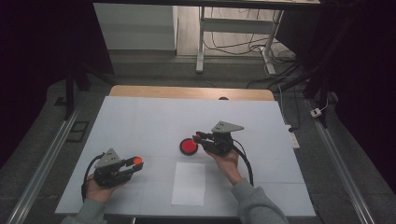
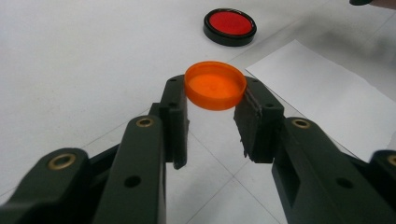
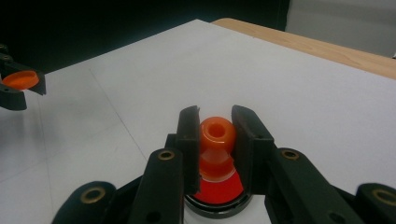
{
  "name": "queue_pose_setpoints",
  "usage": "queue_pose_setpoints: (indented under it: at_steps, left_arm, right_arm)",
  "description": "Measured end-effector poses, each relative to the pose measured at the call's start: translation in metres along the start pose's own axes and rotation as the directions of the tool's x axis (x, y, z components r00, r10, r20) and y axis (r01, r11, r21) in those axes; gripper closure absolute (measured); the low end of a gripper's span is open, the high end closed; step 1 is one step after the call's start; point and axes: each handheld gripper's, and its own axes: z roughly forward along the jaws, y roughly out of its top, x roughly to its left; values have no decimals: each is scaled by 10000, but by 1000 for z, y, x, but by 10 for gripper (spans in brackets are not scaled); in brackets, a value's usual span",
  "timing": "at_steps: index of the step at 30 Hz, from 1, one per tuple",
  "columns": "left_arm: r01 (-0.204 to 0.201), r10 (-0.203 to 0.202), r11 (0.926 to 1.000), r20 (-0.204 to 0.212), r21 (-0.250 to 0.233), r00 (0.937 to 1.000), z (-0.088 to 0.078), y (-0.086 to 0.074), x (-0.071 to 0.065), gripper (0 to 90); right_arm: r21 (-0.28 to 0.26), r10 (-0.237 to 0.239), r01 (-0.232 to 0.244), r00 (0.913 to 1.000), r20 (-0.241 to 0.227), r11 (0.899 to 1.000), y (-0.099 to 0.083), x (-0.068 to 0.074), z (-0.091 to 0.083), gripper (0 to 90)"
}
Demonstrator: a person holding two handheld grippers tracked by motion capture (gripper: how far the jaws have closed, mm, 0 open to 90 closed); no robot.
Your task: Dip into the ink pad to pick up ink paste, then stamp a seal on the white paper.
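My left gripper (image 2: 215,93) is shut on a shallow orange cap (image 2: 215,86), held by its rim just above the white table cover; the same gripper (image 1: 136,163) sits at the front left. My right gripper (image 3: 217,119) is shut on a small orange bottle-like piece (image 3: 217,133) with a round hole in its end. That piece hangs over a red disc in a black rim (image 3: 219,196). The disc (image 1: 188,147) lies mid-table, just left of the right gripper (image 1: 200,137). The disc (image 2: 229,25) lies beyond the cap.
A white sheet of paper (image 1: 189,183) lies near the front edge, between the two hands. The white table cover (image 1: 140,121) spans a wooden table whose far edge (image 1: 187,92) shows. Desk legs and cables stand on the floor behind.
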Motion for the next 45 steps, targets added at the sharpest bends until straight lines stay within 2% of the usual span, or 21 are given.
queue_pose_setpoints:
  at_steps: [26, 45]
  left_arm:
    - [-40, 40, 10000, -6, -29, 10000, 0, 0, 0, 654]
    - [-51, 51, 10000, -4, -28, 10000, 0, 0, 0, 654]
  right_arm:
    - [-122, -297, 296, 9995, -95, 9995, 0, 9, -22, 731]
    - [-96, -372, 367, 9980, -513, 9993, -5, 20, -32, 731]
